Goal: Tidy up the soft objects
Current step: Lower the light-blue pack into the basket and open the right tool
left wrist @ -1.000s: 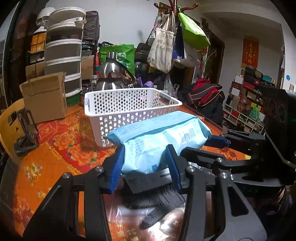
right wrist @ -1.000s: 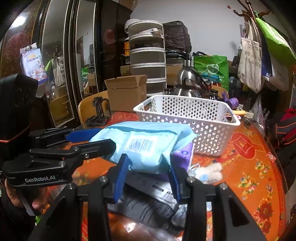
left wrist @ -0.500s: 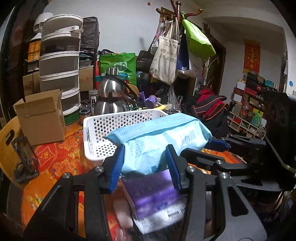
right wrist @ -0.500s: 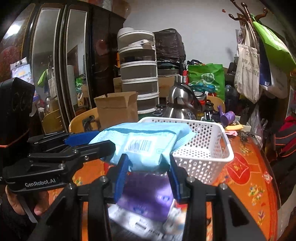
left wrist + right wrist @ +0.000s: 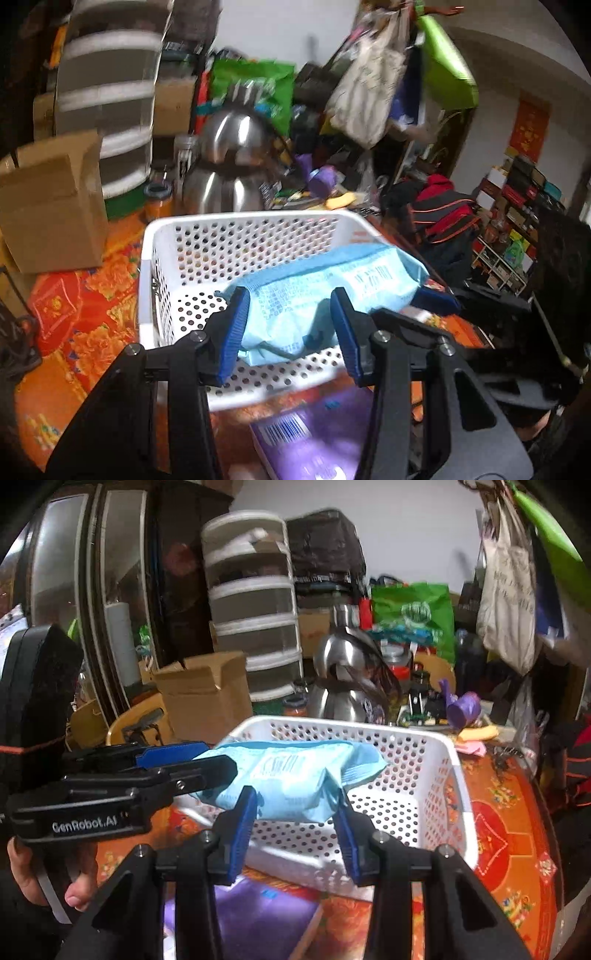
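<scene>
A: Left wrist view, status of left gripper (image 5: 291, 325)?

B: Jaws pinching the near end of light blue soft pack (image 5: 325, 291). Blue pads pressed against both sides of the pack.

A: Right gripper (image 5: 295, 823), right wrist view?

B: Jaws likewise pinching the same pack (image 5: 291, 775), at the opposite end. Seen in left wrist view at 3 o'clock (image 5: 436, 301), blue pad touching the far end of the pack.

A: Pack location?

B: Held off the counter (image 5: 517, 849), above white perforated basket (image 5: 236, 240), over the open interior near the front wall. Contact with basket floor: cannot tell.

A: Basket position?

B: On the orange floral counter cover, straight ahead at 12 o'clock in both views. Nothing visible on the bare parts of its floor.

A: Other items?

B: Purple pack (image 5: 314, 435) on the counter at 6 o'clock, just in front of the basket. Steel kettle (image 5: 347, 679) behind the basket at 12 o'clock. Cardboard box (image 5: 51, 199) at 9 o'clock in left wrist view. Stacked drawer unit (image 5: 255, 627) behind the box. Background blurred.
</scene>
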Available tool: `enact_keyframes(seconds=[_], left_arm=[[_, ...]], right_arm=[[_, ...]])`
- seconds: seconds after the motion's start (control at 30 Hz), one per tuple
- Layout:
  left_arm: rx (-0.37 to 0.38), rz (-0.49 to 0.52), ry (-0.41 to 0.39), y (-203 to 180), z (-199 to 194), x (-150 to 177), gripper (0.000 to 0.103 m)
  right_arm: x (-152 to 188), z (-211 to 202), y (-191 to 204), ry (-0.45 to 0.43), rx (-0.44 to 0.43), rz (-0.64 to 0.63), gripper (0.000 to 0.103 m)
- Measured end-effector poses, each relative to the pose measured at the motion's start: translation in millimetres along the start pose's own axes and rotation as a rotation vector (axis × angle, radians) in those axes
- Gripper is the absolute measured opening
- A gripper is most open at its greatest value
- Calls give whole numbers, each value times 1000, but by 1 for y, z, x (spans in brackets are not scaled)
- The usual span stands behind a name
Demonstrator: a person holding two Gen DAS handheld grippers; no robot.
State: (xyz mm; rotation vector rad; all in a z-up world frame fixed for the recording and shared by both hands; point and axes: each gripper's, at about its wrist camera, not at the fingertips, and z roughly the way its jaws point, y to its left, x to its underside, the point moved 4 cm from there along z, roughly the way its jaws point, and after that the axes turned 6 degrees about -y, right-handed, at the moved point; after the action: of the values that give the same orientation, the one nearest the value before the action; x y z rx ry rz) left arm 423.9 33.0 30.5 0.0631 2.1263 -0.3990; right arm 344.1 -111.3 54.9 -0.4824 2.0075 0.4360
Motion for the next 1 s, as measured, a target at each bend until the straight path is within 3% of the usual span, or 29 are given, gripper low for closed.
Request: enact_keyframes(seconds=[0.07, 0.13, 0.27, 0.33, 0.37, 0.4, 0.7, 0.77, 0.83, 1.0], left_arm=[[-2, -41, 47, 14, 28, 1, 43], [-59, -54, 76, 26, 46, 7, 43], [-79, -56, 71, 33, 51, 13, 46], [-93, -56, 63, 35, 51, 13, 64], [-97, -51, 53, 36, 49, 15, 68], [-107, -35, 41, 34, 49, 15, 72], [-106, -20, 22, 25, 29, 18, 73], [-115, -14, 10, 23, 22, 17, 77], [-128, -9, -6, 22, 14, 17, 92], [-169, 31, -30, 14, -4, 18, 103]], right_arm=[[2, 21, -9, 42, -6, 10, 41], [8, 41, -17, 94, -10, 16, 41], [13, 56, -35, 122, 38, 49, 44], [12, 54, -43, 116, 46, 71, 60], [12, 54, -47, 118, 57, 72, 67], [14, 54, -50, 124, 84, 65, 68], [21, 48, -50, 135, 98, 58, 68], [20, 47, -51, 131, 95, 65, 68], [21, 43, -50, 124, 92, 76, 68], [20, 30, -48, 104, 108, 71, 79]])
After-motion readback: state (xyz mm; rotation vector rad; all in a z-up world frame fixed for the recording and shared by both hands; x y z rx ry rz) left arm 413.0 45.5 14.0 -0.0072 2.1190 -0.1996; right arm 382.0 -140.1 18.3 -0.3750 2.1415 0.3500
